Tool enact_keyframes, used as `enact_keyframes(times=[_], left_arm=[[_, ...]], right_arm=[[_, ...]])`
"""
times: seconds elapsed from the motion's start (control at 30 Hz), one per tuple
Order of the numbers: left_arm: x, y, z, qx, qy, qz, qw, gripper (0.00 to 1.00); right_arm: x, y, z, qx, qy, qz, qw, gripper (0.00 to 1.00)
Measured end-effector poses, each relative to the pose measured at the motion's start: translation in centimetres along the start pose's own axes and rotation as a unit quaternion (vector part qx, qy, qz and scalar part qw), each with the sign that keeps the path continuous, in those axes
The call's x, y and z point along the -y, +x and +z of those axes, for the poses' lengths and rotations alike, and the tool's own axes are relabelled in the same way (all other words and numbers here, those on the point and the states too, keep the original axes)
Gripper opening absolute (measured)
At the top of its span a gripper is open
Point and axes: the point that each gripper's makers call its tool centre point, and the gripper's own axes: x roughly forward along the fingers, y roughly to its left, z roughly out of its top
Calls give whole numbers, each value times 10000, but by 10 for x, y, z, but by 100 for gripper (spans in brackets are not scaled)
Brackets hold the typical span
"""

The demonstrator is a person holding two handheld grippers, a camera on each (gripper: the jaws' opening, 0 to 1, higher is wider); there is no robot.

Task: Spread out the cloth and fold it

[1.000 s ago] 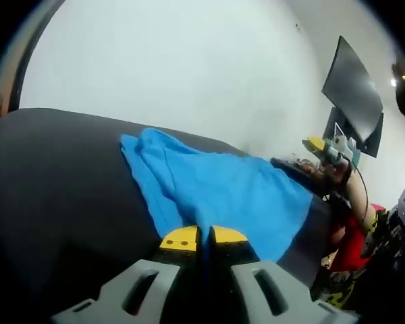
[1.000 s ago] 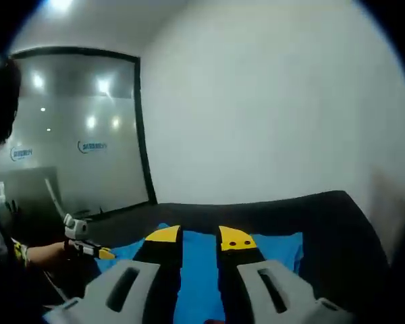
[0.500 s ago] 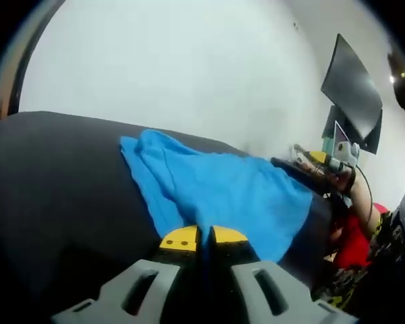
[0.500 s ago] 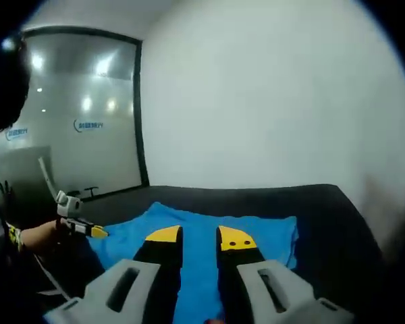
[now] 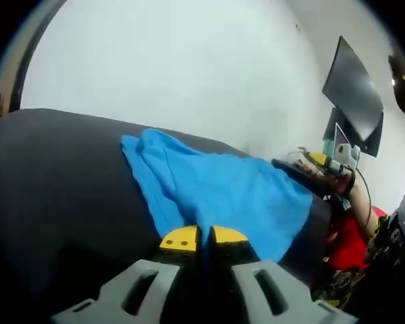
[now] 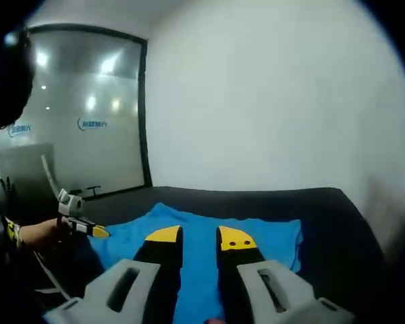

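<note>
A blue cloth [image 5: 223, 192] lies rumpled on a dark table [image 5: 61, 175], bunched at its far left end. My left gripper [image 5: 204, 236] sits at the cloth's near edge with its yellow-tipped jaws pressed together on the fabric. In the right gripper view the same cloth [image 6: 199, 233] spreads across the table [image 6: 324, 216]. My right gripper [image 6: 200, 237] hovers over it, open, with blue fabric showing in the gap. The right gripper [image 5: 324, 162] also appears at the cloth's right corner in the left gripper view. The left gripper [image 6: 81, 226] meets the cloth's left edge in the right gripper view.
A white wall [image 5: 175, 67] rises behind the table. A dark monitor [image 5: 351, 91] hangs at the right. A glass partition [image 6: 67, 128] with light reflections stands at the left. A person's arm and patterned clothing [image 5: 364, 223] are by the table's right end.
The right gripper has dropped closer to the cloth's right corner and its view now takes in more of the cloth. The left gripper has stayed put.
</note>
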Motion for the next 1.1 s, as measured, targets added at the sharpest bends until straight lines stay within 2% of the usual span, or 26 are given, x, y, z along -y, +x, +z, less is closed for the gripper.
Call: enact_keyframes(times=[0.37, 0.57, 0.63, 0.7, 0.77, 0.8, 0.83, 0.9, 1.0, 1.03, 1.1], left_arm=[[2, 1, -1, -25, -148, -58, 9999, 6], [3, -1, -1, 0, -83, -95, 9999, 9], [9, -4, 1, 87, 37, -234, 9997, 14], [26, -11, 9, 386, 421, -675, 9961, 21], [48, -26, 18, 815, 990, -1145, 9851, 30], [55, -34, 21, 993, 1225, -1180, 9804, 33], [59, -38, 21, 987, 1435, -1153, 9779, 34], [58, -42, 17, 806, 1867, -944, 9745, 33], [60, -45, 10, 573, 2038, -904, 9731, 33], [60, -45, 10, 544, 2086, -874, 9726, 34], [58, -44, 9, 520, 2153, -831, 9716, 34]], right_arm=[[10, 1, -6, 91, 219, -2, 9997, 17], [16, 1, -6, 74, 237, -110, 9996, 17], [14, -3, -12, -137, -97, -145, 9998, 18], [1, -8, -20, -337, -489, 4, 9982, 20], [-15, -18, -35, -663, -816, 251, 9941, 25], [-23, -24, -43, -859, -1045, 370, 9901, 27], [-30, -30, -51, -1006, -1301, 433, 9854, 29], [-40, -42, -68, -1371, -1914, 580, 9702, 27], [-40, -55, -92, -1865, -2603, 602, 9454, 25], [-39, -56, -95, -1895, -2645, 565, 9439, 24], [-35, -59, -102, -1860, -2483, 507, 9493, 24]])
